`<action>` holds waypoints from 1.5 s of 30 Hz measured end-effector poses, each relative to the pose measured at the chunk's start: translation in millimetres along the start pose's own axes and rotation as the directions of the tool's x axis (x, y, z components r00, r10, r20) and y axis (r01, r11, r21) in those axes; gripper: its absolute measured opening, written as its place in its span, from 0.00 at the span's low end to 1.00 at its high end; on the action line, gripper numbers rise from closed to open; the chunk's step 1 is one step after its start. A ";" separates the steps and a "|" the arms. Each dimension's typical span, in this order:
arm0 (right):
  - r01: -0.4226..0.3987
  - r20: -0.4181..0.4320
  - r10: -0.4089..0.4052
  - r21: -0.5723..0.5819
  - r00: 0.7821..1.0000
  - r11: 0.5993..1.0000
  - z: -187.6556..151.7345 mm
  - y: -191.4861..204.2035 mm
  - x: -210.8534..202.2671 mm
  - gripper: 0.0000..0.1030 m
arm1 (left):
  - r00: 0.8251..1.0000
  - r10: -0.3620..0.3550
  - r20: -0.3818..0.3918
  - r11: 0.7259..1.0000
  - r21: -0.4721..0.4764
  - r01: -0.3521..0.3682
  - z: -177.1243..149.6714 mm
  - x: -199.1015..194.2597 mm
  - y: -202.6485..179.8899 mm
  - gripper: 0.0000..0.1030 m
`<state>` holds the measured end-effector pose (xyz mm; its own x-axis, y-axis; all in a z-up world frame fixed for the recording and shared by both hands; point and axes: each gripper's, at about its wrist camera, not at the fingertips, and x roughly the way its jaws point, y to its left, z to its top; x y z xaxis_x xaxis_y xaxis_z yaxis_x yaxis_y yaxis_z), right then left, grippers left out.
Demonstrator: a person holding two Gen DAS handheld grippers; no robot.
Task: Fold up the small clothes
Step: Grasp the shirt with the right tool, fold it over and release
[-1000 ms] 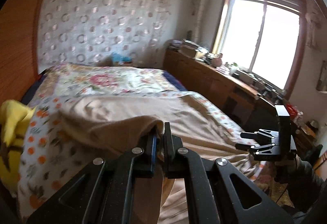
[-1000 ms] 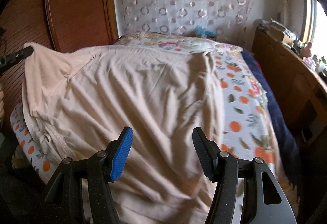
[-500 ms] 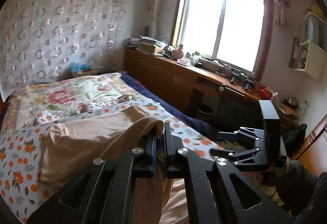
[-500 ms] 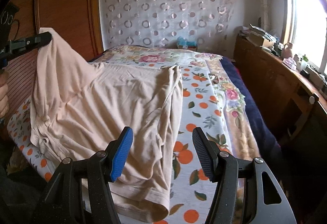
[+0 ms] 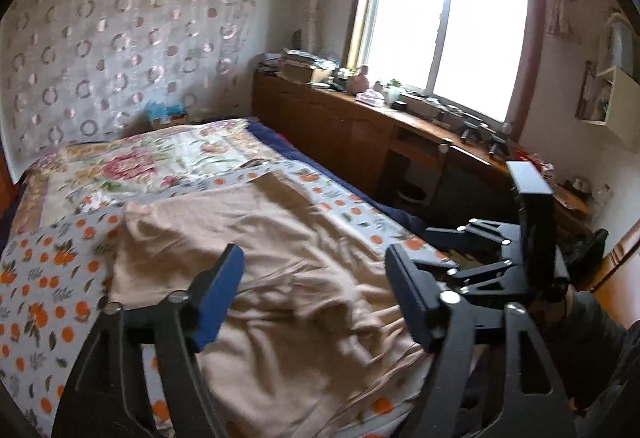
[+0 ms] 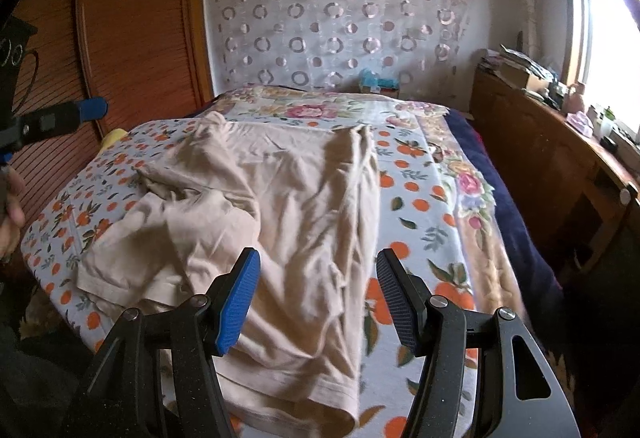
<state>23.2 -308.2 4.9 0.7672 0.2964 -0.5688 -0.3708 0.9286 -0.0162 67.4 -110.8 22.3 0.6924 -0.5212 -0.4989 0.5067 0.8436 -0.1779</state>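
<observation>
Left tool (image 5: 316, 302): you're holding it above the shirt with its jaws standing wide; they have just been opening, and nothing is sitting between them now.
Left tool, other view: it's showing at the far left edge of the right wrist view (image 6: 86, 112), one blue pad poking out, clear of the cloth.
Right tool (image 6: 318, 294): you're hovering it over the near part of the shirt with the jaws parted and empty, pads not pressing on the fabric.
Right tool, other view: it's sitting low at the right of the left wrist view (image 5: 436, 242), off the side of the bed.
Shirt (image 6: 280, 206): the beige shirt is lying loose on the bed, near the foot and towards the wardrobe side, touched by neither tool.
Shirt shape: it's rumpled, with one side bunching in a heap of folds and a long crease running down the other side.
Bed (image 6: 432, 206): an orange-print sheet is lying under the shirt, with a floral quilt (image 6: 312, 110) further up.
Hand (image 6: 10, 214): part of your left hand is peeking in at the left edge.
Wardrobe (image 6: 132, 30): it's standing beside the bed.
</observation>
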 end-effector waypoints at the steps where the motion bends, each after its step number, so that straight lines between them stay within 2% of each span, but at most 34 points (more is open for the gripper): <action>1: -0.010 -0.001 0.010 -0.003 1.000 1.000 2.0 0.5 3.0 0.61 | 1.000 0.009 -0.001 1.000 -0.006 -0.009 -2.1 0.5 4.3 0.74; 9: -0.111 -0.037 0.109 -0.048 0.993 0.993 12.4 23.9 33.0 0.61 | 0.989 0.146 -0.007 0.987 -0.069 -0.146 -30.0 -16.2 43.3 0.75; 13: -0.158 -0.078 0.151 -0.095 0.985 0.983 16.1 44.2 55.8 0.61 | 0.986 0.167 -0.018 0.981 -0.094 -0.168 -40.8 -19.4 57.1 0.75; 15: -0.151 -0.103 0.139 -0.122 0.985 0.981 18.8 51.3 68.9 0.61 | 0.984 0.175 -0.023 0.979 -0.100 -0.176 -45.5 -18.9 60.9 0.75; 16: -0.137 -0.115 0.121 -0.142 0.986 0.980 20.9 53.5 76.0 0.58 | 0.984 0.179 -0.025 0.978 -0.102 -0.181 -47.3 -18.4 62.2 0.75; 17: -0.109 -0.125 0.088 -0.166 0.988 0.980 21.4 53.9 81.9 0.44 | 0.983 0.179 -0.025 0.978 -0.103 -0.181 -48.7 -18.5 62.0 0.75; 18: -0.090 -0.128 0.068 -0.179 0.989 0.980 22.3 53.1 85.9 0.35 | 0.983 0.179 -0.024 0.978 -0.104 -0.181 -49.1 -19.1 63.1 0.75; 19: -0.088 -0.129 0.066 -0.174 0.989 0.981 23.5 48.8 87.3 0.15 | 0.983 0.181 -0.023 0.978 -0.105 -0.182 -49.9 -20.2 64.1 0.75; 20: -0.101 -0.121 0.081 -0.164 0.989 0.981 23.9 43.1 85.5 0.09 | 0.983 0.183 -0.022 0.978 -0.102 -0.185 -50.9 -20.5 63.6 0.75; 22: -0.099 -0.087 0.086 -0.154 0.992 0.983 25.6 35.8 74.0 0.08 | 0.981 0.190 -0.029 0.976 -0.099 -0.192 -52.5 -20.9 63.4 0.75; 25: -0.090 -0.027 0.088 -0.088 0.996 0.992 29.3 20.9 48.0 0.08 | 0.982 0.189 -0.026 0.976 -0.101 -0.191 -54.2 -22.5 64.2 0.75; 28: -0.077 -0.003 0.077 -0.043 0.997 0.996 27.9 2.5 27.7 0.08 | 0.980 0.198 -0.012 0.975 -0.102 -0.198 -55.8 -23.8 63.7 0.75; 33: -0.031 -0.097 0.028 -0.030 0.995 0.999 8.6 -13.2 40.0 0.08 | 0.977 0.215 -0.001 0.971 -0.111 -0.214 -56.0 -26.0 66.4 0.75; 35: -0.027 -0.133 0.025 -0.019 0.991 0.999 3.6 -14.0 47.7 0.16 | 0.975 0.224 -0.001 0.968 -0.112 -0.223 -56.4 -26.3 66.3 0.75; 37: -0.033 -0.131 0.031 -0.016 0.991 0.999 3.5 -12.9 49.2 0.20 | 0.973 0.232 -0.003 0.966 -0.116 -0.231 -57.1 -26.1 68.1 0.75; 39: -0.044 -0.119 0.042 -0.014 0.992 0.999 5.5 -16.6 43.6 0.38 | 0.971 0.240 -0.006 0.964 -0.117 -0.240 -57.5 -26.1 69.1 0.75; 40: -0.046 -0.106 0.045 -0.012 0.993 0.999 7.5 -17.3 39.7 0.51 | 0.969 0.246 -0.007 0.963 -0.115 -0.245 -57.8 -26.1 69.8 0.75; 42: -0.058 -0.078 0.057 -0.016 0.995 0.998 8.4 -10.6 29.4 0.53 | 0.967 0.253 -0.008 0.961 -0.111 -0.253 -58.9 -26.0 70.9 0.75; 45: -0.017 -0.041 0.015 -0.043 0.999 0.999 17.5 -8.1 17.1 0.53 | 0.967 0.254 -0.007 0.961 -0.112 -0.253 -58.9 -26.1 71.6 0.75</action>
<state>48.5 -306.7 9.7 0.7391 0.3013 -0.6024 -0.4059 0.9130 -0.0414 55.4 -29.2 -27.4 0.7949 -0.2886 -0.5338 0.2537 0.9572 -0.1397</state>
